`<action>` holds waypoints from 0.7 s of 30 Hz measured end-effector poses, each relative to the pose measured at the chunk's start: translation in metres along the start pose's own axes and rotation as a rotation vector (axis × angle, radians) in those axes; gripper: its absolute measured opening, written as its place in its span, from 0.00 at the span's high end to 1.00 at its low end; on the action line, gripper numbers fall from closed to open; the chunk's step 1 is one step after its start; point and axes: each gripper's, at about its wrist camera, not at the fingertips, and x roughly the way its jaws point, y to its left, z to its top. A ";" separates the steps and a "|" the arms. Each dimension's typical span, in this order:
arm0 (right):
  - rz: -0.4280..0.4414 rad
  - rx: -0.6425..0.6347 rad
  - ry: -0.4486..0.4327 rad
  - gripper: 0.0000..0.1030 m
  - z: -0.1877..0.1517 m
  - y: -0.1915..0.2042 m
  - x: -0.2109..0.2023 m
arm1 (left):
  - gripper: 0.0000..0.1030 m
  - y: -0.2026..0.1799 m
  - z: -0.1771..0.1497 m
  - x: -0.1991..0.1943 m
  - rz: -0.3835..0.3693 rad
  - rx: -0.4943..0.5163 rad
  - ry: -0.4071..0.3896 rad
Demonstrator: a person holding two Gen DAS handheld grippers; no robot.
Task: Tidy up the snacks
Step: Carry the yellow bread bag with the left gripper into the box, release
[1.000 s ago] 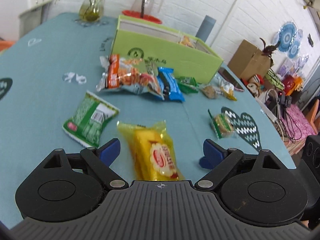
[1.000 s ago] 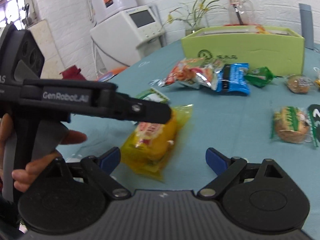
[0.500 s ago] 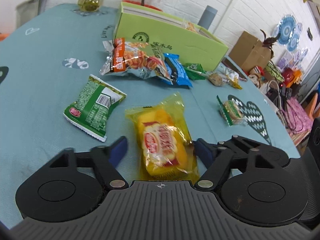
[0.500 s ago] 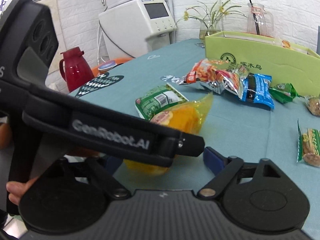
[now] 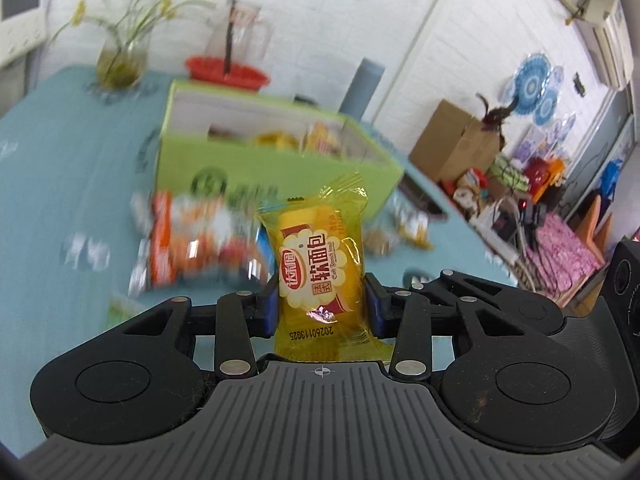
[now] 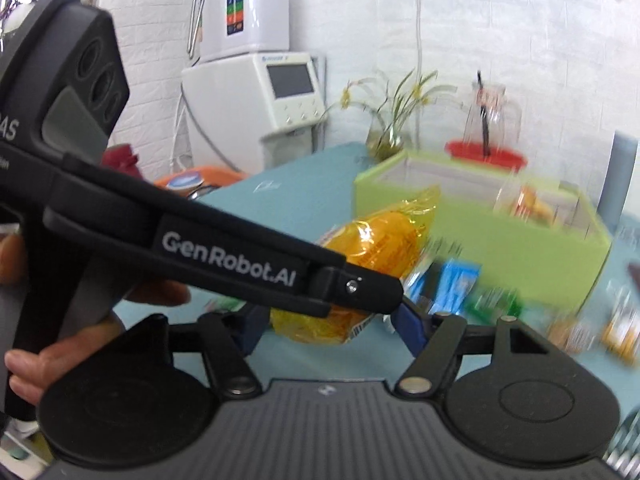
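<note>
The yellow bread packet (image 5: 320, 276) is clamped upright by the closing left gripper (image 5: 321, 308), raised clear of the teal table (image 5: 48, 184), in front of the green box (image 5: 276, 148). The box's open top is unobstructed. The right gripper (image 6: 332, 326) is closing, unclamped, beneath the packet

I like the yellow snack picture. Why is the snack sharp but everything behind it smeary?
Left wrist view: the yellow snack sits gripped in the left gripper and looks crisp, while the green box smears with motion blur. Right wrist view: the same blur behind.
</note>
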 end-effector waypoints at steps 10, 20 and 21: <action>0.024 0.018 -0.018 0.29 0.101 -0.076 0.112 | 0.80 0.046 0.128 0.073 0.089 0.082 -0.065; 0.043 0.104 0.025 0.09 0.090 -0.102 0.146 | 0.56 0.095 0.118 0.107 0.158 0.015 -0.056; 0.035 0.103 0.008 0.09 0.091 -0.102 0.136 | 0.50 0.093 0.117 0.098 0.158 0.014 -0.074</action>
